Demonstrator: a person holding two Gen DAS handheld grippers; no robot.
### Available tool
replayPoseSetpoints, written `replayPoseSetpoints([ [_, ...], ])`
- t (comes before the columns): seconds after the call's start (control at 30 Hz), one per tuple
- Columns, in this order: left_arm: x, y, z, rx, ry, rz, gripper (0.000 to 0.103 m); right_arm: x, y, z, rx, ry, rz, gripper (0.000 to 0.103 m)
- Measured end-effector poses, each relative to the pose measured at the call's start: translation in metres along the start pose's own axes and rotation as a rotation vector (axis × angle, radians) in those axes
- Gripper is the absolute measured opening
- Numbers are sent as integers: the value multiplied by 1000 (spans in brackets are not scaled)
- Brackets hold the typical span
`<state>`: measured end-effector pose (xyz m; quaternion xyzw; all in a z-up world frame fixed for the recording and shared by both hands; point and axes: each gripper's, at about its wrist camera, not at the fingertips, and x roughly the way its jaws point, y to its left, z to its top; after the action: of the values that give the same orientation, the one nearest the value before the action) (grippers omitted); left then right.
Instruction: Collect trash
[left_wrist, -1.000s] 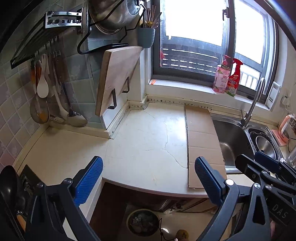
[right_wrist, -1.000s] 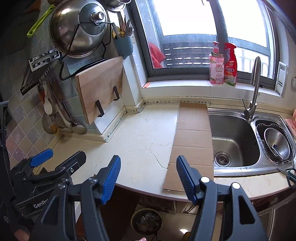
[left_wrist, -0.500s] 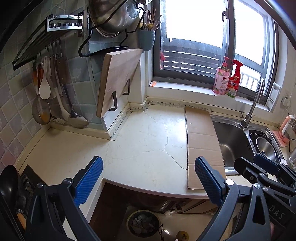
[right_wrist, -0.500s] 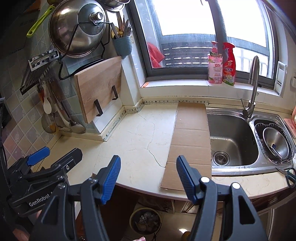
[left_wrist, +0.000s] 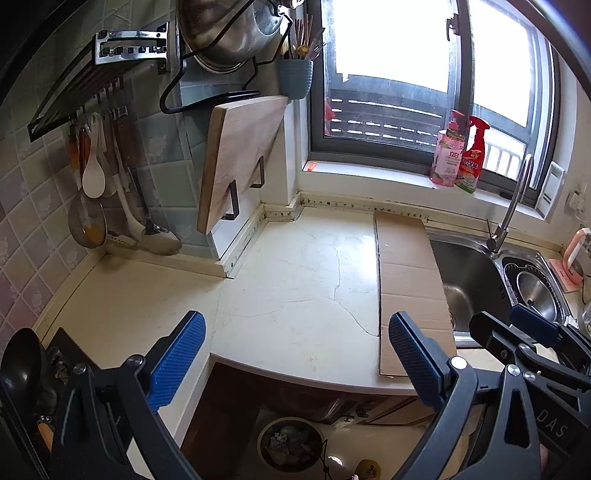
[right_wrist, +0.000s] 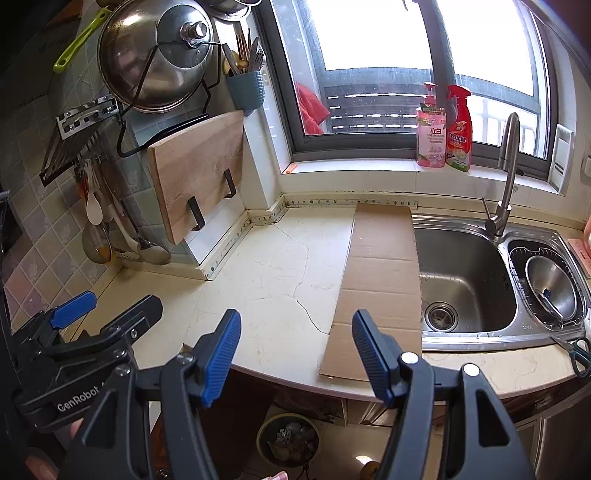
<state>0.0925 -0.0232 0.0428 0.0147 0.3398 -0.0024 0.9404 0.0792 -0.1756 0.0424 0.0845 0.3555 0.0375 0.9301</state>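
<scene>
Right wrist view: cracked pale countertop, flat cardboard beside steel sink, both grippers spread, empty.

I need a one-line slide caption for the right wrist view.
Open right gripper above the counter edge, flattened cardboard beside the sink.

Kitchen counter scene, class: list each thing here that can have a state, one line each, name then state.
left hand-held gripper: open, empty.
right hand-held gripper: open, empty.
cardboard sheet: flat on the counter, front edge overhanging.
cutting board: upright in its wall brackets.
pot lid: hung in the wire rack.
sink basin: no water visible, drain uncovered.
faucet: no water running.
trash bin: on the floor, partly filled.
</scene>
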Motion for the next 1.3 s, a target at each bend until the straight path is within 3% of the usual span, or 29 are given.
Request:
replayPoseSetpoints([
  [1.3,4,9,-2,22,19,13,99,3,-4,0,-29,12,16,63],
])
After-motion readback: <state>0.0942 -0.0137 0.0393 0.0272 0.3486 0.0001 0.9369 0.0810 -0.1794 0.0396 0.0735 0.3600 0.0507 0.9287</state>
